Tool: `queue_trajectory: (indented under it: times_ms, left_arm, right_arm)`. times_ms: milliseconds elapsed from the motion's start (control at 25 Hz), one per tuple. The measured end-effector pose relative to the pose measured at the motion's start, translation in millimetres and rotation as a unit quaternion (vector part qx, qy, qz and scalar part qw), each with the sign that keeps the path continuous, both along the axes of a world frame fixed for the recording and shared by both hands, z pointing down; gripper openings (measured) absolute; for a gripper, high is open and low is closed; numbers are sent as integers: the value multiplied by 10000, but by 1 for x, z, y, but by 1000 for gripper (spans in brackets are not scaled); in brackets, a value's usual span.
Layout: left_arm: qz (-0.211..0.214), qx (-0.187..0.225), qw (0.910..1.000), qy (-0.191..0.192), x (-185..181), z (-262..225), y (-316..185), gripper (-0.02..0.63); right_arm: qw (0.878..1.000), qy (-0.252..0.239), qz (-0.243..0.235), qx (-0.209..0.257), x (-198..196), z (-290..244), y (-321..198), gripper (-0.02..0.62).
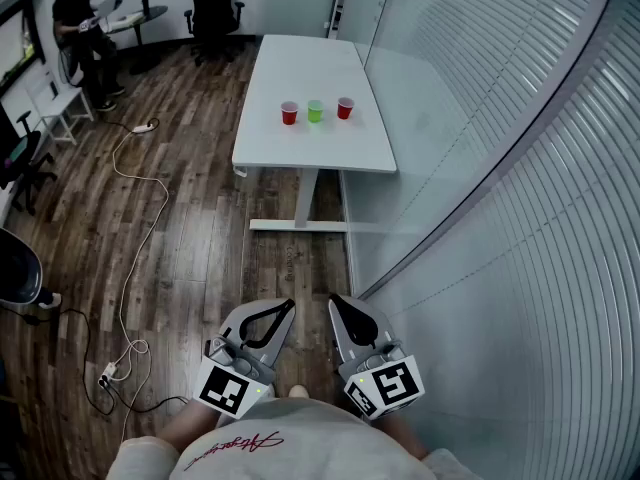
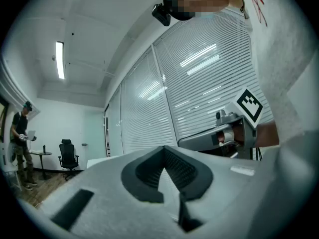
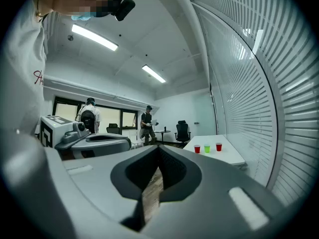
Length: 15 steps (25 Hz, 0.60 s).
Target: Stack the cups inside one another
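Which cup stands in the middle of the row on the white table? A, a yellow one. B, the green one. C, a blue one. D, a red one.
B: in the head view the green cup stands between the left-end red cup and the right-end red cup on the white table.

A red cursive script runs across the person's pale shirt, too small and slanted to read. No other lettering is legible.
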<state>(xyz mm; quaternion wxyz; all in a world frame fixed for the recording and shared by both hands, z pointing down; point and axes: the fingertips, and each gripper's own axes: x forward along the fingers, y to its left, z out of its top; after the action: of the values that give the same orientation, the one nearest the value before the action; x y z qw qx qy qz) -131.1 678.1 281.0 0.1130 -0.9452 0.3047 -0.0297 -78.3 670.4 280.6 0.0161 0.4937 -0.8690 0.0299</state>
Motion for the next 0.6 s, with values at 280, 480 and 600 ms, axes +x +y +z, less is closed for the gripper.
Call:
queue_trajectory:
  times_ms: [280, 480, 600]
  left_arm:
    - [-71, -71, 9992, 378, 4, -8, 0, -5]
    - [-224, -157, 9955, 910, 2, -16, -1, -5]
    - [-269, -178, 9954, 900, 1, -13, -1, -5]
  right_arm:
    - [10000, -14, 11, -27, 10, 3, 2, 0]
    - [10000, -49, -37, -63, 10, 5, 6, 0]
    - [9999, -58, -76, -53, 10, 5, 6, 0]
